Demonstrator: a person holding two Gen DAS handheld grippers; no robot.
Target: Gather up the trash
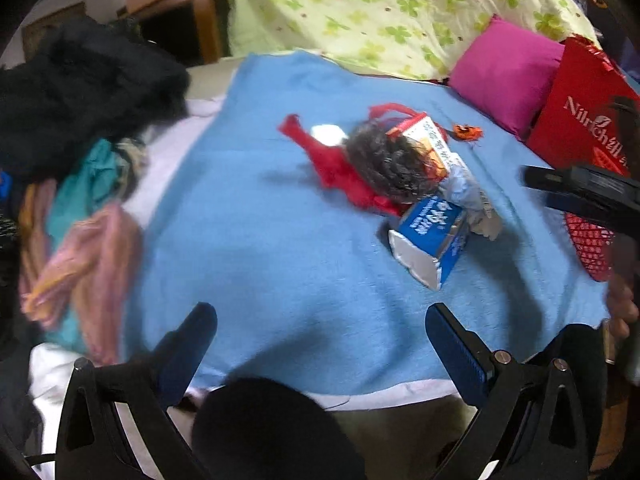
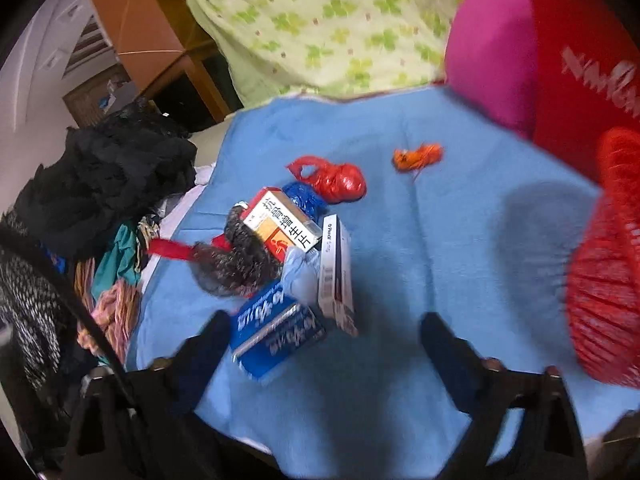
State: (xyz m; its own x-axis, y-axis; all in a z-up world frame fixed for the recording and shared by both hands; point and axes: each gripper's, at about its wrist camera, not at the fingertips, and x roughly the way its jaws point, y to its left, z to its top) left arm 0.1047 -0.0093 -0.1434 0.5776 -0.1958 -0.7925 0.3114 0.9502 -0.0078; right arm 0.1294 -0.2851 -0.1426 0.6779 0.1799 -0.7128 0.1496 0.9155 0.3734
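Right fingers [image 2: 320,344]: I see them spread wide and holding nothing, angled down at the near end of the trash heap; the blue carton [image 2: 276,336] lies just inside my left-hand finger.
Left fingers [image 1: 320,332]: wide apart, empty, over bare blue blanket [image 1: 260,260], with the heap well ahead of them.
Trash location: piled mid-blanket on the bed, with a white medicine box [image 2: 282,222] printed with characters, a long white box [image 2: 336,268], a dark hair-like wad [image 2: 240,262], a crumpled pale blue wrapper [image 2: 300,272], a red plastic bag knot [image 2: 340,182] and a small orange scrap [image 2: 418,157] lying apart toward the pillow.
Risk, carton: it looks opened and crushable; I judge that a closing finger landing on its edge would shove it sideways rather than pinch it.
Risk, blanket: a low approach could gather the soft cloth with the carton.
Risk, heap: the pieces overlap, so lifting one may drag the wad or tip the boxes.
Risk, view: both views are blurred, so I cannot place edges finely.
Surroundings: a red mesh basket [image 2: 604,256] sits close on the right, with a red printed bag [image 2: 580,80] and a pink pillow [image 2: 488,52] behind it.
In the way: a clothes pile [image 2: 120,184] crowds the left; the basket rim narrows my right-side swing.
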